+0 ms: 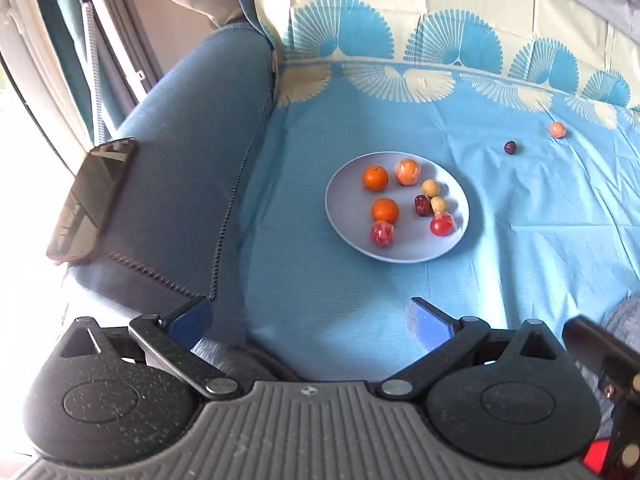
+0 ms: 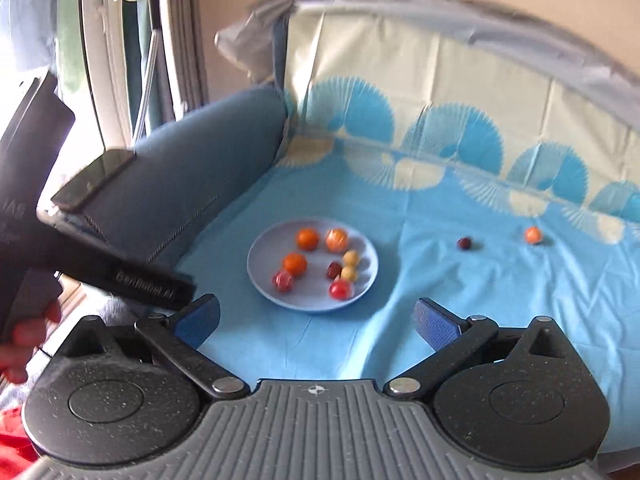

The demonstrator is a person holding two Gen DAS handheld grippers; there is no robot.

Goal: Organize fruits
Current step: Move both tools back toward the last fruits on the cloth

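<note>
A pale blue plate (image 1: pixel 348 220) (image 2: pixel 264 276) lies on the blue cloth and holds several small fruits: oranges (image 1: pixel 375 178) (image 2: pixel 307 239), red fruits (image 1: pixel 442 225) (image 2: pixel 340 289), yellow ones (image 1: pixel 430 188) and a dark one (image 1: pixel 421 205). Two fruits lie loose on the cloth to the right: a dark one (image 1: pixel 510 147) (image 2: pixel 464 243) and an orange one (image 1: pixel 557 129) (image 2: pixel 533 235). My left gripper (image 1: pixel 310 318) is open and empty, in front of the plate. My right gripper (image 2: pixel 316 320) is open and empty, also in front of the plate.
A blue sofa armrest (image 1: pixel 192 152) (image 2: pixel 200 168) rises at the left with a black phone (image 1: pixel 92 200) (image 2: pixel 92 180) lying on it. The patterned cloth (image 1: pixel 520 240) runs up the backrest behind. The left hand-held device (image 2: pixel 80 248) shows at the right wrist view's left edge.
</note>
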